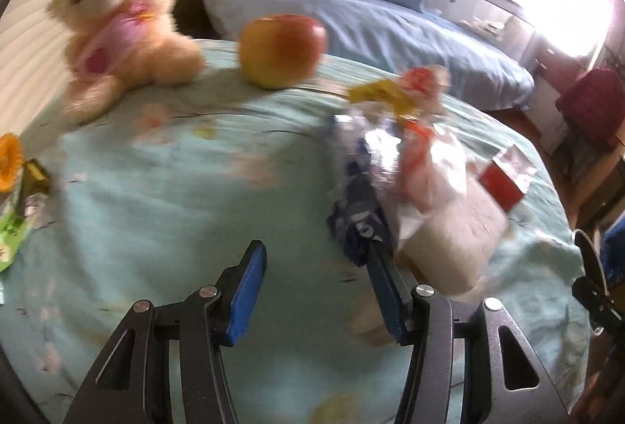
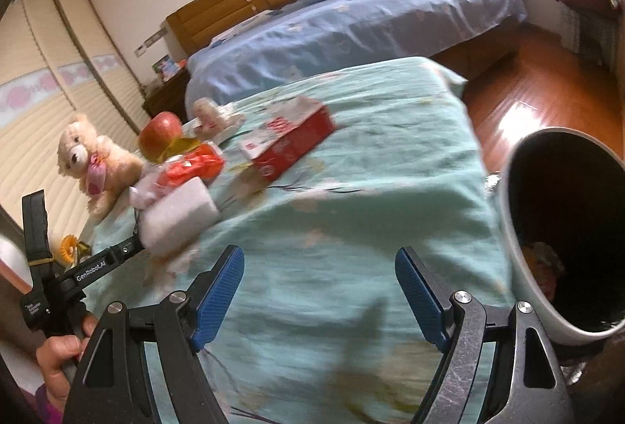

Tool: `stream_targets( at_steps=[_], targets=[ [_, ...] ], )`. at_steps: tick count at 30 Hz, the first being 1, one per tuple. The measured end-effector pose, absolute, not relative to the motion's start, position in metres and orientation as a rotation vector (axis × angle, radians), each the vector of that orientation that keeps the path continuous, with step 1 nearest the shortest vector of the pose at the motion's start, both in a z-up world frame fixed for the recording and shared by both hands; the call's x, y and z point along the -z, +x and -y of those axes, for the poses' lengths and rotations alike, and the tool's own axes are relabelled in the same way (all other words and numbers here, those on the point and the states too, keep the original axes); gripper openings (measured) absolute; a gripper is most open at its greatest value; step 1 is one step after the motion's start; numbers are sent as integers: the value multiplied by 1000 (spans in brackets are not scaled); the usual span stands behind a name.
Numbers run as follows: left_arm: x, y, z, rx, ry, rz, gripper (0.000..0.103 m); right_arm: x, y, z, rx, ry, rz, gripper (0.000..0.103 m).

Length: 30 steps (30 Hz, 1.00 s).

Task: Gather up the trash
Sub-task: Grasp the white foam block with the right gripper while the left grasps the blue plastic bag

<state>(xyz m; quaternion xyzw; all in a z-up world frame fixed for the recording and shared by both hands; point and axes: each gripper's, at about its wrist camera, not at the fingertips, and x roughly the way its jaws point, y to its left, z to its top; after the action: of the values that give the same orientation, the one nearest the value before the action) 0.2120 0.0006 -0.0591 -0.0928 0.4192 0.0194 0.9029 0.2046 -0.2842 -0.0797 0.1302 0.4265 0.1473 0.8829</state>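
Trash lies on a light green bedsheet [image 1: 175, 197]. It includes crumpled wrappers [image 1: 394, 100], a blue wrapper [image 1: 359, 217], a white soft pack [image 1: 453, 240] and a red box [image 1: 504, 182]. My left gripper [image 1: 316, 260] is open, with only sheet between its blue pads. The blue wrapper touches its right fingertip from the outside. My right gripper [image 2: 320, 260] is open over bare sheet with nothing in it. In the right wrist view, the red box [image 2: 289, 143], an orange wrapper [image 2: 199, 166] and the white pack [image 2: 179, 217] lie to its upper left.
A grey bin [image 2: 519, 228] with a dark inside stands at the bed's right edge, some trash in it. A teddy bear [image 1: 117, 22], an apple [image 1: 281, 49] and a green wrapper [image 1: 11, 236] also lie on the sheet. A blue bed [image 2: 351, 29] and wooden floor [image 2: 527, 84] lie beyond.
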Motion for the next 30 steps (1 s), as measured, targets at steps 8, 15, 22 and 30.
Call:
stream_targets(
  at_steps=[8, 15, 22, 30],
  targets=[
    [53, 185, -30, -38, -189, -863, 53, 80, 208, 231, -431, 234, -900, 81],
    [41, 188, -36, 68, -224, -833, 53, 80, 223, 201, -502, 207, -920, 80],
    [48, 210, -31, 121, -200, -842, 53, 79, 241, 187, -508, 201, -912, 72],
    [67, 244, -11, 176, -171, -904, 26, 94, 257, 170, -559, 219, -956, 44]
  ],
)
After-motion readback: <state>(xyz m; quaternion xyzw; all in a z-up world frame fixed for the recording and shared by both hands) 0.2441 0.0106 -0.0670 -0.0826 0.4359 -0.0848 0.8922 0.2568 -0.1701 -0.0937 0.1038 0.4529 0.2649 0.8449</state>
